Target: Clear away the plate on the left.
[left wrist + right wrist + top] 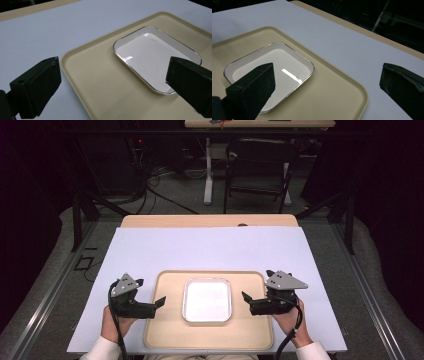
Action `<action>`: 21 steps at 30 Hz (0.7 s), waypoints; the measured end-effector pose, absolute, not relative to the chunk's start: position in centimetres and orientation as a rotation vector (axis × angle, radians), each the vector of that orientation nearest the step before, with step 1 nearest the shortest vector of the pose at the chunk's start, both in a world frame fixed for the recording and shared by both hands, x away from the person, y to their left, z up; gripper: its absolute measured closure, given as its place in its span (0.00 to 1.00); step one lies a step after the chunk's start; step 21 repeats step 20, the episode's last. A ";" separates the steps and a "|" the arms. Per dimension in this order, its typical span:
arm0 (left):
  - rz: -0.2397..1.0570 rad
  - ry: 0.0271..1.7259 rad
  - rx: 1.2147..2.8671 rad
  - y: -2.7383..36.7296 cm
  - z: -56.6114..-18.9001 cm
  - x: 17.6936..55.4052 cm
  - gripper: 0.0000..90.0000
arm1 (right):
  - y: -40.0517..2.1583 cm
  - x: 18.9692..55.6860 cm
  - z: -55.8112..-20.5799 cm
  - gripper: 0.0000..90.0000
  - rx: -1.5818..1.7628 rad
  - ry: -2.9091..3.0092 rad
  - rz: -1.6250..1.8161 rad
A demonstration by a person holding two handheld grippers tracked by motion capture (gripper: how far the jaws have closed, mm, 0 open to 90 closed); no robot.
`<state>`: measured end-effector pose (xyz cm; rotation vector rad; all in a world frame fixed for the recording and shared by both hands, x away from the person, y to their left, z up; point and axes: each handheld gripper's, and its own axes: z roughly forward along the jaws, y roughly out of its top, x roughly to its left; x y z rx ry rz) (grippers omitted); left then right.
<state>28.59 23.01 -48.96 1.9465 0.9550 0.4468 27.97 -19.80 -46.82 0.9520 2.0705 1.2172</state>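
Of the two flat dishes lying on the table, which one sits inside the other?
The small white dish with the thin silvery rim sits inside the big beige tray. The tray lies directly on the pale sheet covering the table.

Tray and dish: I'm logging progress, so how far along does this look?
Looks done: the white dish sits flat in the middle of the beige tray, which lies on the white sheet. In hand: nothing; the left gripper and right gripper flank the tray, jaws open and empty. Left: no unfinished step is visible.

A black chair (260, 167) stands on the floor beyond the table (210, 221).
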 end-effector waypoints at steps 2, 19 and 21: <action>0.447 0.963 1.935 23.8 -49.1 28.3 0.00 | -20.3 27.6 -46.9 0.00 0.955 2.052 1.211; 0.463 1.083 1.875 28.5 -50.6 26.5 0.00 | -25.9 24.3 -49.5 0.00 1.134 1.991 1.122; 0.464 1.084 1.878 28.6 -50.7 26.4 0.00 | -26.2 24.1 -49.6 0.00 1.147 1.993 1.118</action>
